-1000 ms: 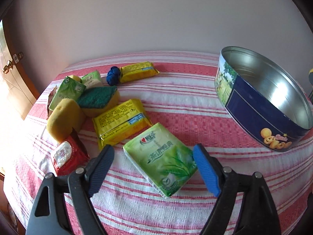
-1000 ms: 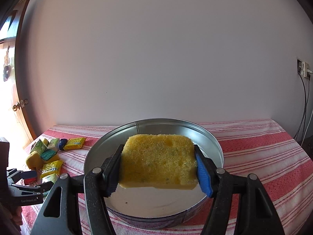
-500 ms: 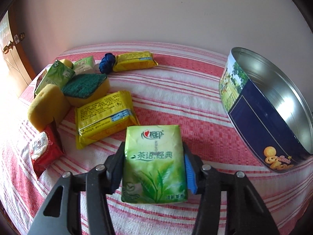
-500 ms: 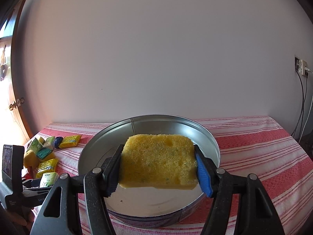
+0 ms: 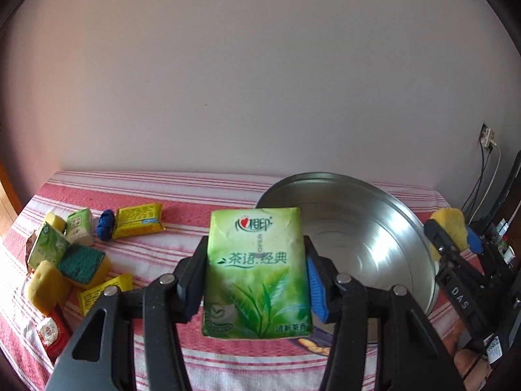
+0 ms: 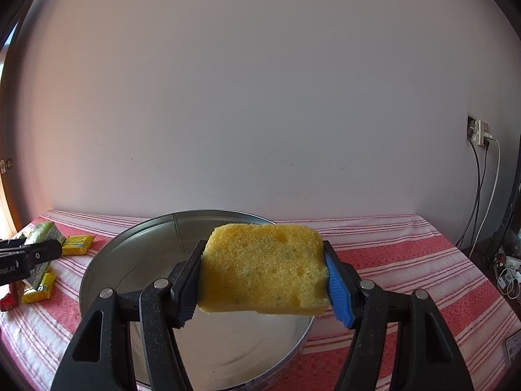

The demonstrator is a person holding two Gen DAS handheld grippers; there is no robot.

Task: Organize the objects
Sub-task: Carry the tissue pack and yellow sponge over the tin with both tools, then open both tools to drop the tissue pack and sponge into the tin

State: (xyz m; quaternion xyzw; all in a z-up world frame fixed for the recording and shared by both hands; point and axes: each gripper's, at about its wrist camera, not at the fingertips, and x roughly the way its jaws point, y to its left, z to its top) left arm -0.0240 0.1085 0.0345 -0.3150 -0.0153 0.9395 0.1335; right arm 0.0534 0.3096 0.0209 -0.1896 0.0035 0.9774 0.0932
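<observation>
Green tissue pack (image 5: 257, 273) is sitting clamped upright between the pads of the left tongs (image 5: 252, 280), lifted clear of the striped bench (image 5: 195, 195) beside the round metal tin (image 5: 358, 228). Right tongs (image 6: 263, 280) are squeezing a yellow sponge (image 6: 263, 270) on both sides, holding it over the tin. Other packs and sponges are lying clustered at the bench's left end.

The left gripper (image 5: 255, 275) points slightly downward, its jaws clamped on the sides of a green pack (image 5: 257, 273) held upright (one pad black, one blue). The right gripper (image 6: 263, 280) is tilted a little down as well, its jaws pressed against both ends of a yellow sponge (image 6: 265, 273), denting it slightly.
</observation>
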